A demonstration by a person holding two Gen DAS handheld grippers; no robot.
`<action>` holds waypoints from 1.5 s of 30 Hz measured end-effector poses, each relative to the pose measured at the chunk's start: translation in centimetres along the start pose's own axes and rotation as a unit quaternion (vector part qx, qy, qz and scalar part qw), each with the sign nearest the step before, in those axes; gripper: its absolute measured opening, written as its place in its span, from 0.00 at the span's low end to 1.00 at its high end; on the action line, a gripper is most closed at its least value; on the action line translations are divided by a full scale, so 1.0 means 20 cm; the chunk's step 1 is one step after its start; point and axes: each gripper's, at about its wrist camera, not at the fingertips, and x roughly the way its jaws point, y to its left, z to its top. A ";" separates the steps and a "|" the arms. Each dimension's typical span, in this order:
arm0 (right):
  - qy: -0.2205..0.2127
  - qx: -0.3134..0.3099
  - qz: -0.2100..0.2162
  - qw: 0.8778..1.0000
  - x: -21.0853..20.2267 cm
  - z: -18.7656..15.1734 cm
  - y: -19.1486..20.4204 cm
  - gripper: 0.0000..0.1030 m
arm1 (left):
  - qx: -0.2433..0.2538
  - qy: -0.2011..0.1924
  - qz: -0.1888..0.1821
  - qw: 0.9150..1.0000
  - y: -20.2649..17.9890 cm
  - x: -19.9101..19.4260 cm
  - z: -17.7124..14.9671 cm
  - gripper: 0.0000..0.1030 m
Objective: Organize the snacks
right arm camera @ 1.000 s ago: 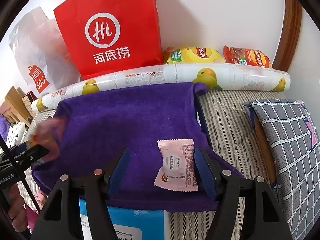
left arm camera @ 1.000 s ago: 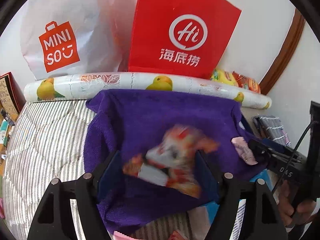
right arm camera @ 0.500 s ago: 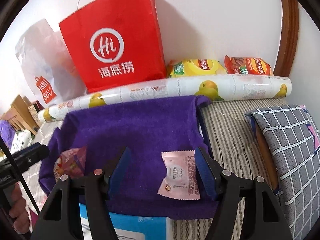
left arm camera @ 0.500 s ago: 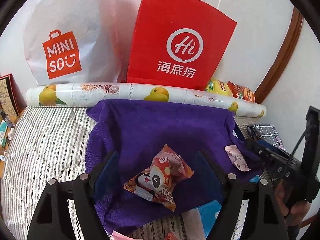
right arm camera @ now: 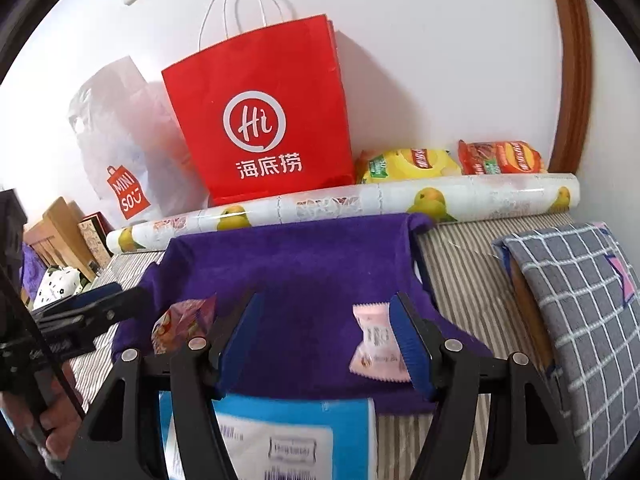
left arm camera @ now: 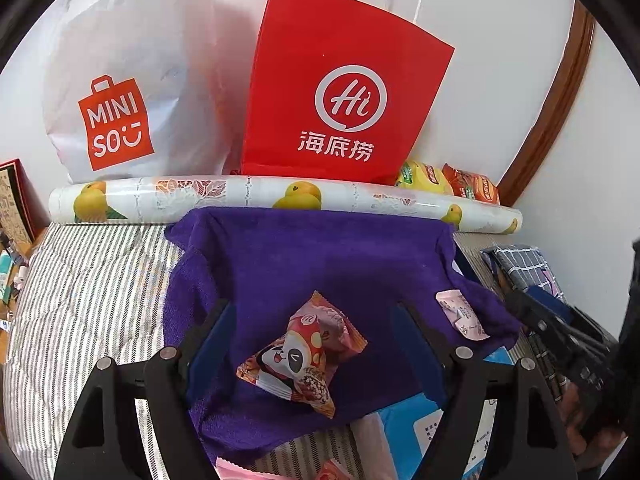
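A panda-print snack packet [left arm camera: 306,354] lies on the purple towel [left arm camera: 320,256], between the tips of my left gripper [left arm camera: 310,320], which is open and empty above it. A pink snack packet [left arm camera: 460,314] lies at the towel's right edge. In the right wrist view the pink packet [right arm camera: 374,338] lies just inside the right finger of my open, empty right gripper [right arm camera: 326,312], raised above the towel [right arm camera: 304,256]. The panda packet [right arm camera: 182,322] shows to its left, near the left gripper's tip [right arm camera: 108,304].
A red paper bag [left arm camera: 340,108], a white Miniso bag [left arm camera: 128,80] and a pear-print roll [left arm camera: 280,200] stand at the back. Yellow [right arm camera: 408,164] and orange [right arm camera: 500,158] chip bags lie behind the roll. A blue-white pack [right arm camera: 272,440] is under the gripper, a checked pillow [right arm camera: 576,304] at right.
The panda packet dropped out of the left gripper onto the towel and came to rest. Both grippers pulled back and lifted; the right gripper shifted left, so the pink packet sits by its right finger.
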 end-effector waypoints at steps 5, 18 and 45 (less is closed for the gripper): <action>-0.003 0.016 -0.008 1.000 -0.13 -0.07 -0.04 0.65 | 0.005 -0.006 0.004 1.000 -0.02 -0.03 0.01 0.77; 0.005 0.005 -0.039 0.999 -0.48 -0.29 -0.01 0.64 | 0.036 -0.013 -0.012 0.999 -0.15 -0.23 -0.06 0.77; 0.040 0.028 0.024 0.999 -0.67 -0.78 0.18 0.65 | 0.030 -0.005 0.021 0.999 -0.03 -0.66 -0.45 0.77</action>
